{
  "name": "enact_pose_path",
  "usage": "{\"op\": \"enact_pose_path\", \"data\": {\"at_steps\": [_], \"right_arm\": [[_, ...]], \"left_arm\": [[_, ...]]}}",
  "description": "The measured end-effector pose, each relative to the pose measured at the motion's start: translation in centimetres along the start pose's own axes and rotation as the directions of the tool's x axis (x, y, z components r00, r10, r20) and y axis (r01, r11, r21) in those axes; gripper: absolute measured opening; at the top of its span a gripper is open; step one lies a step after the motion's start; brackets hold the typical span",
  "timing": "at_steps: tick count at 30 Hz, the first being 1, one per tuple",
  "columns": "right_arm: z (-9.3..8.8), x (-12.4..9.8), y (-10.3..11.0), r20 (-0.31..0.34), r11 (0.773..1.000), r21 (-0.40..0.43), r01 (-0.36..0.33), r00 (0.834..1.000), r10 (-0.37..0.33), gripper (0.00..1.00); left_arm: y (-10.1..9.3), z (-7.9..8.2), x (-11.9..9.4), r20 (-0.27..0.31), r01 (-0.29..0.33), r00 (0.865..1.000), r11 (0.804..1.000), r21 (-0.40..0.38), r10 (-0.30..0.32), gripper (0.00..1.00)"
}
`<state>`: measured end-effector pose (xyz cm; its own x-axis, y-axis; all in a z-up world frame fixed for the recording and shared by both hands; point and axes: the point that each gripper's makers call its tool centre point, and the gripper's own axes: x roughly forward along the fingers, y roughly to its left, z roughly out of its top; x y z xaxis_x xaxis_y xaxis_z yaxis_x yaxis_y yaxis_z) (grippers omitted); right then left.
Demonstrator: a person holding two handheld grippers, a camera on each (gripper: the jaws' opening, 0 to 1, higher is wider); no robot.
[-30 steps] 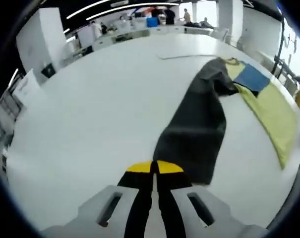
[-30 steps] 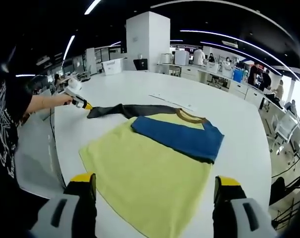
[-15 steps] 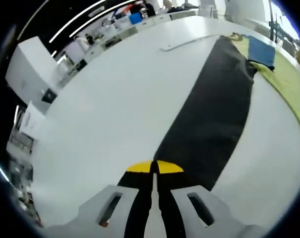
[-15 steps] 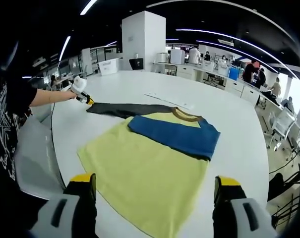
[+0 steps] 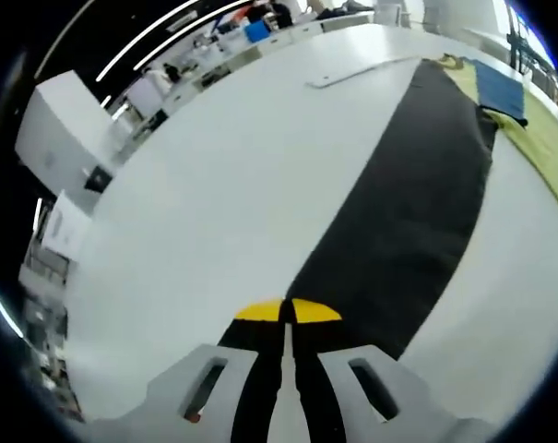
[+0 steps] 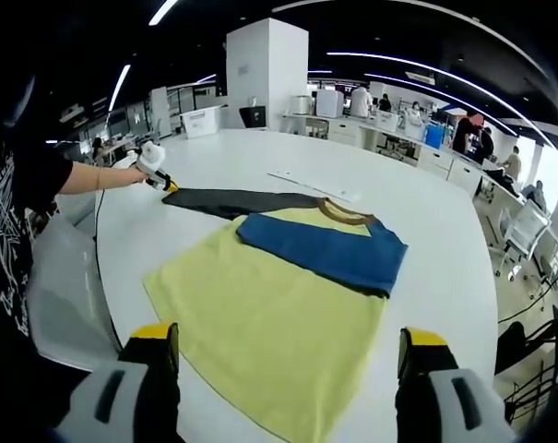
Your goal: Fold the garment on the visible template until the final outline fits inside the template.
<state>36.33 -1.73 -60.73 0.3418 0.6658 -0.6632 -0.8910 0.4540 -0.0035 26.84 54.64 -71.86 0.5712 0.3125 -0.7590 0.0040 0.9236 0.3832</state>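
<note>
A yellow shirt (image 6: 260, 318) lies flat on the white table (image 6: 426, 240), its blue sleeve (image 6: 320, 247) folded across the chest below a brown collar (image 6: 345, 215). Its black sleeve (image 5: 403, 226) is stretched out straight to the side. My left gripper (image 5: 287, 312) is shut on the cuff of that black sleeve; the right gripper view shows the left gripper (image 6: 159, 177) far off at the sleeve's end (image 6: 182, 197), held by a hand. My right gripper (image 6: 288, 355) hovers open above the shirt's hem with nothing between its jaws.
A thin strip (image 6: 314, 185) lies on the table beyond the collar. A person's dark sleeve (image 6: 16, 198) fills the left side. Benches, a white pillar (image 6: 265, 74) and people stand in the background. Bare tabletop (image 5: 214, 185) spreads beside the black sleeve.
The left gripper has pulled the black sleeve from slack and rumpled to straight and taut, moving outward. The right gripper has stayed in place, open.
</note>
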Motion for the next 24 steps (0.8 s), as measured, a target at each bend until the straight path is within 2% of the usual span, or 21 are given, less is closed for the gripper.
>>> {"op": "enact_pose_path", "data": {"at_steps": [3, 4, 8, 9, 11, 12, 14, 15, 16, 18, 20, 22, 24], "right_arm": [[-0.1, 0.1, -0.1, -0.009, 1.0, -0.005, 0.006, 1.0, -0.006, 0.99], [0.0, 0.1, -0.2, -0.007, 1.0, -0.011, 0.011, 1.0, -0.011, 0.99], [0.6, -0.2, -0.5, 0.012, 1.0, -0.002, 0.018, 1.0, -0.018, 0.99], [0.6, -0.3, -0.5, 0.011, 1.0, -0.002, 0.022, 1.0, -0.022, 0.99], [0.7, -0.5, -0.7, 0.011, 1.0, -0.007, 0.029, 1.0, -0.029, 0.99], [0.8, -0.5, -0.6, 0.014, 1.0, -0.006, 0.029, 0.999, -0.029, 0.99], [0.9, -0.5, -0.5, 0.019, 1.0, 0.003, 0.021, 1.0, -0.021, 0.99], [0.8, -0.5, -0.5, 0.018, 1.0, 0.004, 0.02, 1.0, -0.02, 0.99], [0.8, -0.6, -0.4, 0.017, 1.0, 0.003, 0.02, 1.0, -0.02, 0.99], [0.7, -0.6, -0.3, 0.014, 1.0, 0.002, 0.019, 1.0, -0.019, 0.99], [0.7, -0.6, -0.2, 0.017, 1.0, 0.004, 0.015, 1.0, -0.015, 0.99], [0.8, -0.7, 0.0, 0.022, 1.0, 0.006, 0.01, 1.0, -0.01, 0.99], [0.9, -0.8, 0.1, 0.025, 1.0, 0.003, 0.005, 1.0, -0.005, 0.99]], "left_arm": [[0.2, -0.2, 0.1, 0.025, -0.001, 1.0, 0.999, -0.05, 0.002, 0.0], [0.1, -0.3, -0.1, 0.033, 0.003, 0.999, 0.994, -0.109, 0.001, 0.0], [0.3, -0.3, -0.8, 0.044, -0.002, 0.999, 0.993, -0.12, 0.007, 0.12], [0.2, -0.2, -1.2, 0.049, 0.002, 0.999, 0.982, -0.187, 0.008, 0.15], [-0.5, 0.2, -1.7, 0.092, 0.056, 0.995, 0.954, -0.293, -0.03, 0.19], [-0.6, 0.3, -2.0, 0.099, 0.061, 0.995, 0.947, -0.315, -0.031, 0.21], [-0.7, 0.2, -2.7, 0.098, 0.055, 0.995, 0.945, -0.322, -0.024, 0.24], [-0.9, 0.3, -2.9, 0.102, 0.063, 0.994, 0.934, -0.352, -0.028, 0.25], [-1.5, 0.6, -3.4, 0.126, 0.092, 0.991, 0.906, -0.413, -0.043, 0.26], [-2.1, 0.3, -3.8, 0.116, 0.121, 0.991, 0.86, -0.496, -0.073, 0.29], [-1.9, 0.1, -3.9, 0.12, 0.12, 0.99, 0.862, -0.492, -0.069, 0.3], [-2.3, 0.1, -4.2, 0.124, 0.131, 0.989, 0.851, -0.509, -0.078, 0.28], [-2.6, -0.3, -4.3, 0.103, 0.123, 0.991, 0.837, -0.534, -0.08, 0.27]]}}
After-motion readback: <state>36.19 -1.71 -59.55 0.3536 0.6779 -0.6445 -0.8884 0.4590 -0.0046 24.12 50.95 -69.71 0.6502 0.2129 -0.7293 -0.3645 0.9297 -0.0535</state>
